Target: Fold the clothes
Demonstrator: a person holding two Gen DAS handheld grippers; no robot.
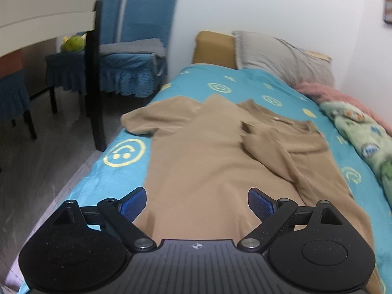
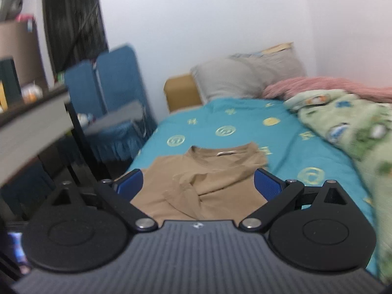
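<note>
A tan T-shirt [image 1: 208, 152] lies flat on the turquoise bed sheet [image 1: 122, 152], collar away from me. Its right sleeve is folded in over the body and its left sleeve spreads toward the bed edge. My left gripper [image 1: 197, 204] is open and empty, hovering over the shirt's lower hem. In the right wrist view the shirt [image 2: 208, 171] lies with its collar and label up. My right gripper [image 2: 198, 186] is open and empty above the folded sleeve area.
A green patterned blanket [image 1: 362, 142] and a pink blanket [image 1: 325, 93] lie along the bed's right side by the wall. A grey pillow [image 1: 276, 54] is at the head. Blue-covered chairs [image 1: 137, 49] and a table leg [image 1: 94, 78] stand left of the bed.
</note>
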